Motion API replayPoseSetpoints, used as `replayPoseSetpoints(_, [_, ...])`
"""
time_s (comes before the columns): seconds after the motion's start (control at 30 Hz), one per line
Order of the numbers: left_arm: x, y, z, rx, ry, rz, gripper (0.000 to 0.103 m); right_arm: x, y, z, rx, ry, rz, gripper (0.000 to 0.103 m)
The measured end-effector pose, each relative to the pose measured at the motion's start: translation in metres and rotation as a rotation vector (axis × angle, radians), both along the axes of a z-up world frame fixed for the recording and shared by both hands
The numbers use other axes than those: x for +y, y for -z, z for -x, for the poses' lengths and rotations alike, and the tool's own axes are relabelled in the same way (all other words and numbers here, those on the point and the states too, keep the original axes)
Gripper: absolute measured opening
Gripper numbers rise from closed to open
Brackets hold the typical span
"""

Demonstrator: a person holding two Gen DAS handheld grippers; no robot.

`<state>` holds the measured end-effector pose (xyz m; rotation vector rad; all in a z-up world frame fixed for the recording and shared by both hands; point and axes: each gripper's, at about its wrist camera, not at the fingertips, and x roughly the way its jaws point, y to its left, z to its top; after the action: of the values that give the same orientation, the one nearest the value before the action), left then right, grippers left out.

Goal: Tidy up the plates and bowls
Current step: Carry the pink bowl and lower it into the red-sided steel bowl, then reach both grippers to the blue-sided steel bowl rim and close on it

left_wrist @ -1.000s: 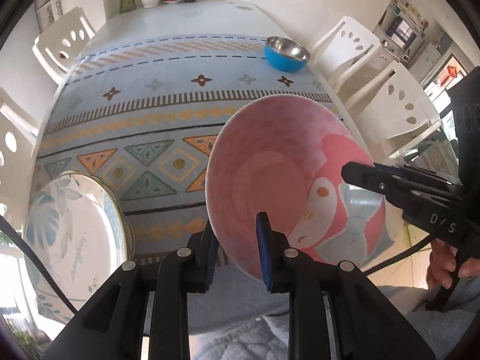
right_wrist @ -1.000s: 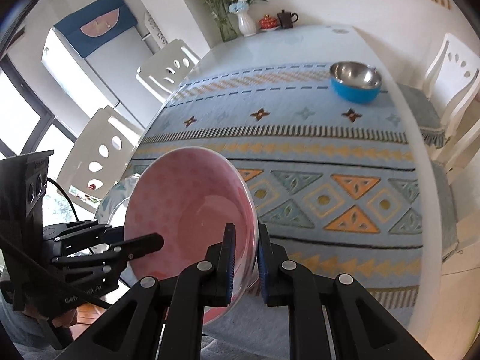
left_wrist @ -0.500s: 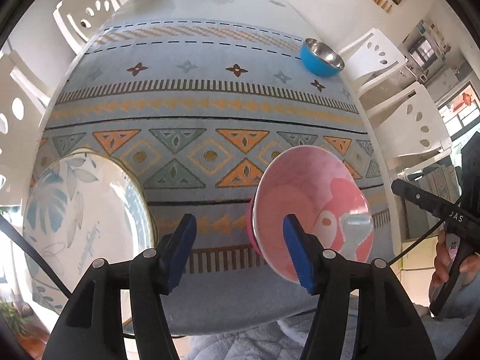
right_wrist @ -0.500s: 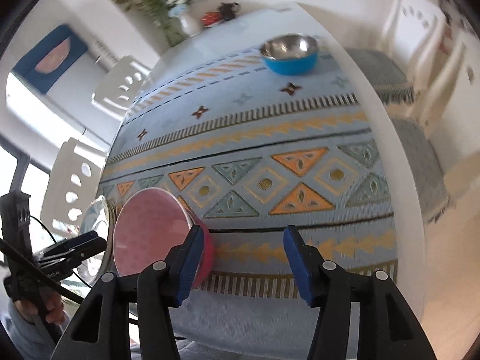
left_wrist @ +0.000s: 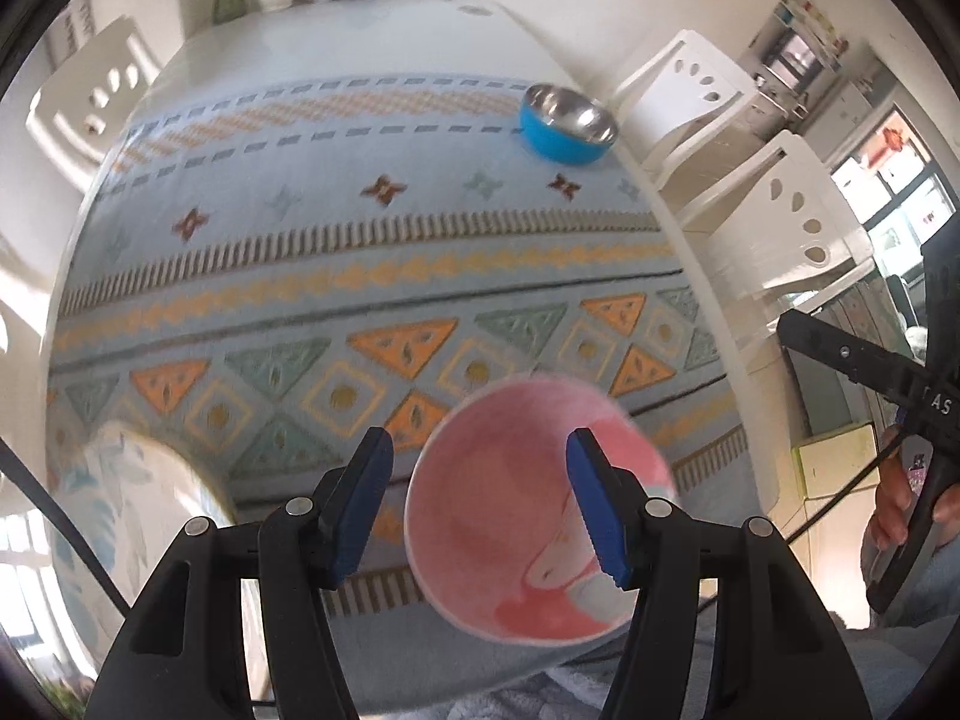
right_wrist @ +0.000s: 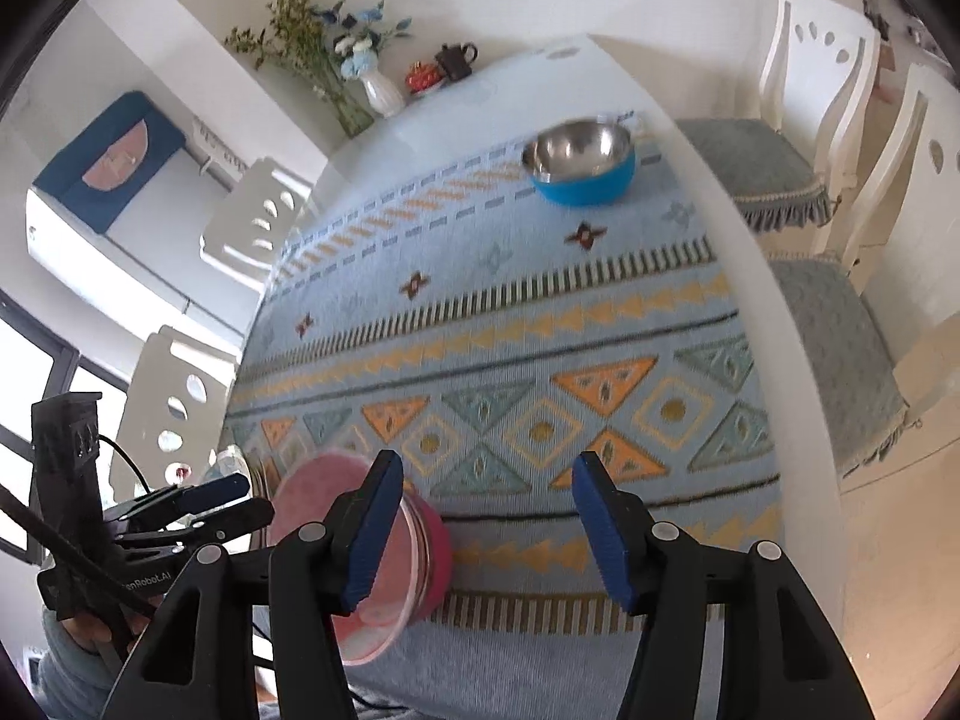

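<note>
A pink bowl point(left_wrist: 516, 516) with a cartoon print inside rests on the patterned tablecloth near the table's front edge. My left gripper point(left_wrist: 477, 480) hangs above it, open, with the bowl seen behind its blue pads and not touched. In the right wrist view the pink bowl point(right_wrist: 312, 516) lies left of my right gripper point(right_wrist: 486, 504). Its jaws are opening, with only tablecloth between them. A leaf-patterned plate point(left_wrist: 120, 528) lies at the front left. A blue bowl point(right_wrist: 579, 162) with a steel inside stands far back on the right.
White chairs point(right_wrist: 822, 90) line both long sides of the table. A vase, a teapot point(right_wrist: 456, 57) and a red pot stand at the far end. A hand point(left_wrist: 900, 510) grips the right tool past the table's right edge.
Both grippers were shut on the pink bowl's rim and have let go, opened and drawn back. The bowl now rests on the cloth and looks smaller in both views.
</note>
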<state>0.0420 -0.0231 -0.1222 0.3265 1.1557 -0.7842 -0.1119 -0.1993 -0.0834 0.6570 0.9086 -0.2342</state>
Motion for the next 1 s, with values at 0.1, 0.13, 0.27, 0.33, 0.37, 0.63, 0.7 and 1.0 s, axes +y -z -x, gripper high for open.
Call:
replayPoseSetpoints(0.1, [-0.019, -0.016, -0.010, -0.051, 0.033, -0.005, 0.058, -0.013, -0.018, -0.003, -0.040, 0.013, 0.007, 0.061])
replayPoseSetpoints(0.13, [-0.025, -0.024, -0.014, -0.067, 0.042, 0.004, 0.058, -0.017, -0.023, -0.004, -0.047, 0.015, 0.012, 0.062])
replayPoseSetpoints(0.27, [-0.049, -0.058, -0.028, -0.131, 0.079, 0.059, 0.059, -0.037, -0.049, -0.012, -0.094, 0.020, 0.040, 0.063])
replayPoseSetpoints(0.33, [-0.061, -0.076, -0.032, -0.187, 0.105, 0.069, 0.059, -0.044, -0.066, -0.015, -0.114, 0.021, 0.060, 0.063])
replayPoseSetpoints(0.37, [-0.068, -0.087, -0.034, -0.220, 0.122, 0.078, 0.059, -0.047, -0.079, -0.016, -0.135, 0.016, 0.081, 0.064])
replayPoseSetpoints(0.63, [-0.114, -0.155, -0.051, -0.404, 0.215, 0.166, 0.066, -0.066, -0.169, -0.030, -0.301, 0.033, 0.288, 0.070])
replayPoseSetpoints(0.7, [-0.129, -0.164, -0.058, -0.467, 0.248, 0.163, 0.066, -0.069, -0.182, -0.036, -0.346, 0.028, 0.331, 0.070])
replayPoseSetpoints(1.0, [-0.192, -0.159, -0.128, -0.395, 0.230, 0.238, 0.067, -0.101, -0.181, -0.080, -0.420, 0.108, 0.404, 0.070])
